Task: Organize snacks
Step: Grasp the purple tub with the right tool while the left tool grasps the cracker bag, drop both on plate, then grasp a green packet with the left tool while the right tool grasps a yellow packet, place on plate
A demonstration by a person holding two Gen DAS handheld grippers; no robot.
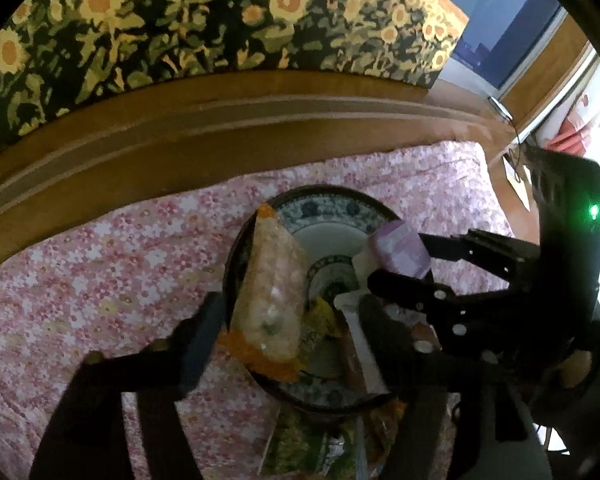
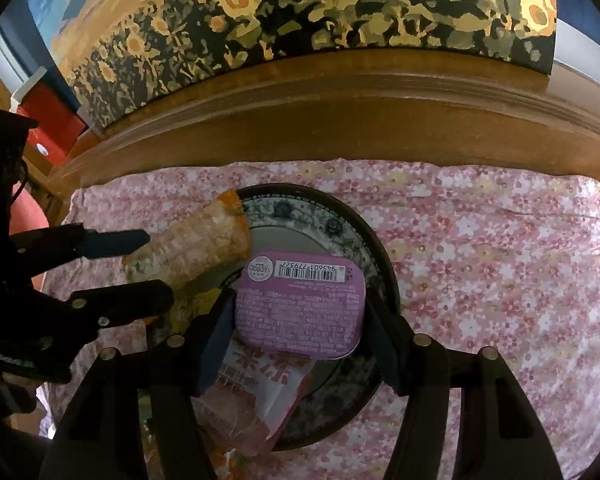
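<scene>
A patterned plate (image 1: 332,208) (image 2: 300,204) sits on a pink floral cloth. My left gripper (image 1: 288,312) is shut on a long rice-cracker pack with orange ends (image 1: 274,280) (image 2: 196,248), held over the plate's left side. My right gripper (image 2: 300,316) (image 1: 396,256) is shut on a purple jelly cup (image 2: 300,300) (image 1: 400,250), held over the plate's middle. A pink-and-white snack pouch (image 2: 256,404) (image 1: 360,344) lies on the plate under the cup. A yellow wrapper (image 1: 320,316) lies on the plate.
The pink floral cloth (image 2: 500,280) covers the table. A wooden rail (image 2: 340,120) runs behind it, with a sunflower painting (image 2: 300,12) above. More snack packs (image 1: 312,440) lie at the plate's near edge. A red box (image 2: 48,120) stands at the far left.
</scene>
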